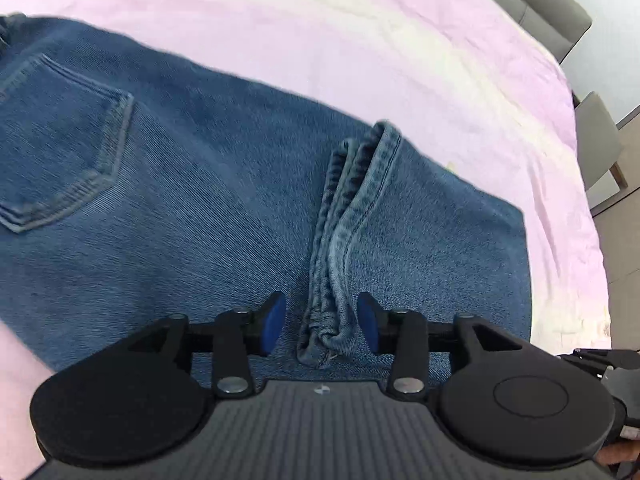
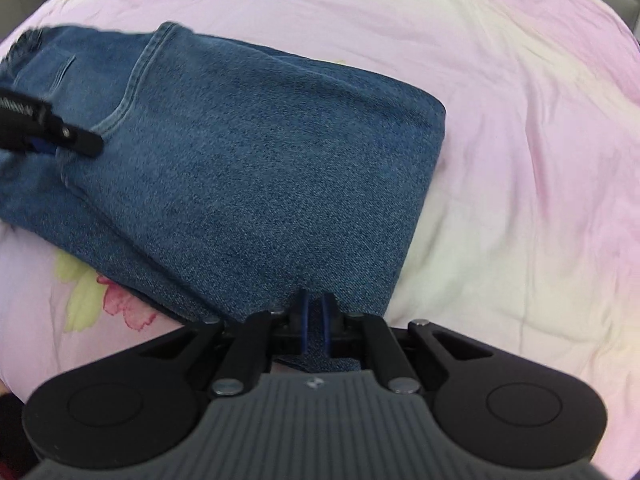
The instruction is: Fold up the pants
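Observation:
Blue denim pants (image 1: 200, 208) lie folded on a pink sheet (image 1: 360, 40), back pocket (image 1: 60, 152) up at the left. The leg hems (image 1: 352, 216) lie bunched on top. My left gripper (image 1: 322, 326) is open, its blue pads either side of the hem end. In the right wrist view the folded pants (image 2: 260, 168) show their folded edge at the right. My right gripper (image 2: 315, 326) is shut on the near denim edge. The left gripper also shows there at the far left (image 2: 52, 136).
The pink sheet (image 2: 520, 160) has a flower print (image 2: 116, 300) at the near left. Grey chairs (image 1: 560, 12) stand beyond the surface's far right edge.

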